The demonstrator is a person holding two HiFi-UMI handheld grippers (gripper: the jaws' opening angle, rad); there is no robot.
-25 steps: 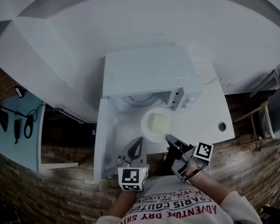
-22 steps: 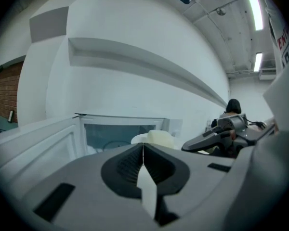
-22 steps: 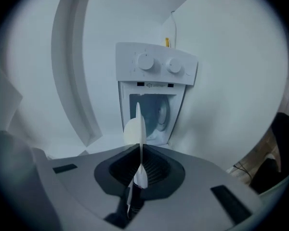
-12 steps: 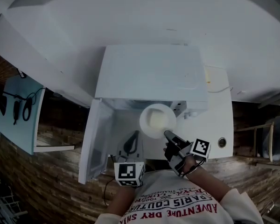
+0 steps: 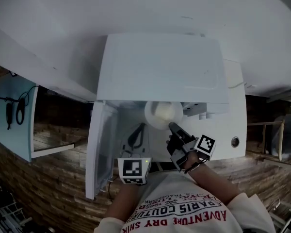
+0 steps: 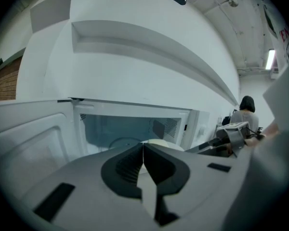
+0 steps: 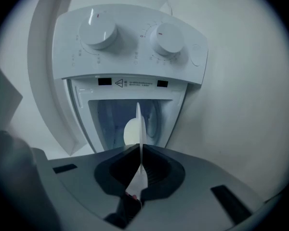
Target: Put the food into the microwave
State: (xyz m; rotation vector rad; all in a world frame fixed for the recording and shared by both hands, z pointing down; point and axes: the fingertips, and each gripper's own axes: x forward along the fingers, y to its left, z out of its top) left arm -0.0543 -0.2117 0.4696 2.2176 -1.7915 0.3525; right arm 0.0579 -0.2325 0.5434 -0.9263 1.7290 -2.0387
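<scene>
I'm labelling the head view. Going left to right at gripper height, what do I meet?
pale blue panel → open microwave door → left gripper → right gripper → round hole

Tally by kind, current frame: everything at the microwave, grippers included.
microwave: 1
knobs: 2
plate: 1
food: 1
grippers: 2 (left gripper, right gripper)
Total: 7

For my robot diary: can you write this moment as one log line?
right gripper: shut on plate | plate: at microwave mouth | door: open | left gripper: shut, empty
</scene>
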